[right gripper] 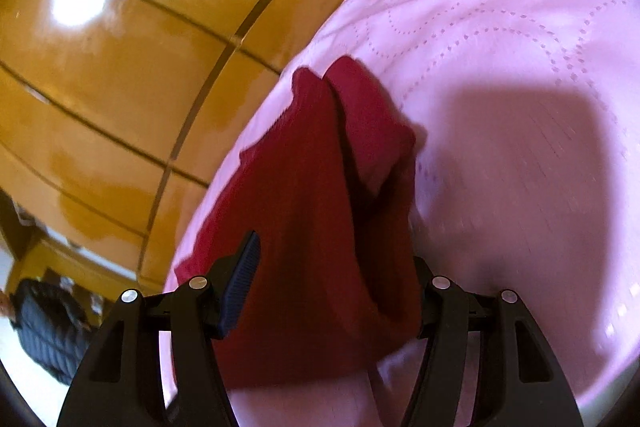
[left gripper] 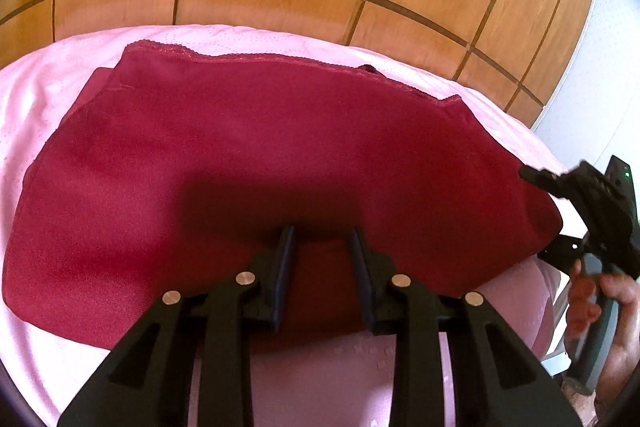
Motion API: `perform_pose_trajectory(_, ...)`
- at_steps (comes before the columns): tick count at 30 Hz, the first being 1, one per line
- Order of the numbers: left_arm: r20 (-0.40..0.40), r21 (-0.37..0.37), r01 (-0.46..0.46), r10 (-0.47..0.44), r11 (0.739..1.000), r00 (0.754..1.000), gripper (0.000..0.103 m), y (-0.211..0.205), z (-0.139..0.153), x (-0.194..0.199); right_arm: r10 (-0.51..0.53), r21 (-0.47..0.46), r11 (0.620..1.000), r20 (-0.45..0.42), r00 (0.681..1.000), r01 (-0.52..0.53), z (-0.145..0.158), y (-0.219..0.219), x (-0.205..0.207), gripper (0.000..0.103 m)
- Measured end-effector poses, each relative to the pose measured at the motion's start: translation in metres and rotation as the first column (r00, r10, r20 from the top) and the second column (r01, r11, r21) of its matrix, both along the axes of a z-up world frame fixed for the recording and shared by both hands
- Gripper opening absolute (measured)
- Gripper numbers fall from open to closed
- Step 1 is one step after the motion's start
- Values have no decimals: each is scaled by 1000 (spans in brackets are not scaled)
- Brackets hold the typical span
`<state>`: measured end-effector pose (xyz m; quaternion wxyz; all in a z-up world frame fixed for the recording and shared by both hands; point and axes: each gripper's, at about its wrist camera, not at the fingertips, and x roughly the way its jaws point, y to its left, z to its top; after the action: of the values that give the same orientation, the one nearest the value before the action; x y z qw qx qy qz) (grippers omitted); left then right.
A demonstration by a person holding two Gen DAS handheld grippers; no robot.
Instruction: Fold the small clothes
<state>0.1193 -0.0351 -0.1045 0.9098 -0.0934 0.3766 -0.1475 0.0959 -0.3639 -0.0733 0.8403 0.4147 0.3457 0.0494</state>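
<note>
With the dark red knit garment point(left gripper: 256, 155) lying spread on the pale pink quilted bedcover point(left gripper: 36, 115), lace-trimmed waistband at the far edge, the left gripper point(left gripper: 323, 247) stands at the near hem, jaws narrowed with a gap showing and cloth bunched between the pads; whether they truly pinch cannot be told. The right gripper point(right gripper: 336, 267) sits half open at the garment's right end, cloth between its fingers, the right one hidden. Advice: secure both near-edge grips, lift evenly, carry the hem to the waistband, keeping layers aligned.
</note>
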Motion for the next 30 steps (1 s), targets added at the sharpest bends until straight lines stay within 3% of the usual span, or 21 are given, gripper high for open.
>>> perform_pose_trajectory(6, -11, -2, 0, 0, 1000, 1000, 28, 1, 0, 0, -47, 34, 998, 6, 999, 46, -1, -11, 6, 60)
perform_pose_trajectory(10, -13, 2, 1, -1, 1000, 1000, 28, 0, 0, 1, 36, -12, 999, -27, 999, -36, 2, -9, 21, 60)
perform_pose_trajectory(12, -12, 3, 1, -1, 1000, 1000, 28, -1, 0, 1, 66, -34, 997, -37, 997, -67, 3, -8, 27, 47)
perform_pose_trajectory(13, -13, 3, 1, -1, 1000, 1000, 28, -1, 0, 2, 60, -56, 996, -60, 996, -64, 1, -9, 29, 34)
perform_pose_trajectory(15, -13, 4, 2, -1, 1000, 1000, 28, -1, 0, 2, 49, -16, 999, -63, 997, -50, -6, -13, 29, 21)
perform_pose_trajectory(22, -16, -19, 2, -2, 1000, 1000, 27, 2, 3, 2, 46, 48, 998, -7, 999, -45, 2, -13, 25, 17)
perform_pose_trajectory(25, -24, -62, 15, -16, 998, 1000, 36, 7, 6, 0, 47, 83, 995, 25, 999, -49, 11, -17, 23, 16)
perform_pose_trajectory(27, -21, -76, 24, -25, 997, 999, 52, 9, 10, -3, 60, 74, 995, 38, 997, -63, 17, -15, 25, 16)
perform_pose_trajectory(30, 6, -52, 10, -9, 999, 1000, 62, 12, 20, -10, 71, 80, 994, 49, 996, -74, 24, -19, 26, 15)
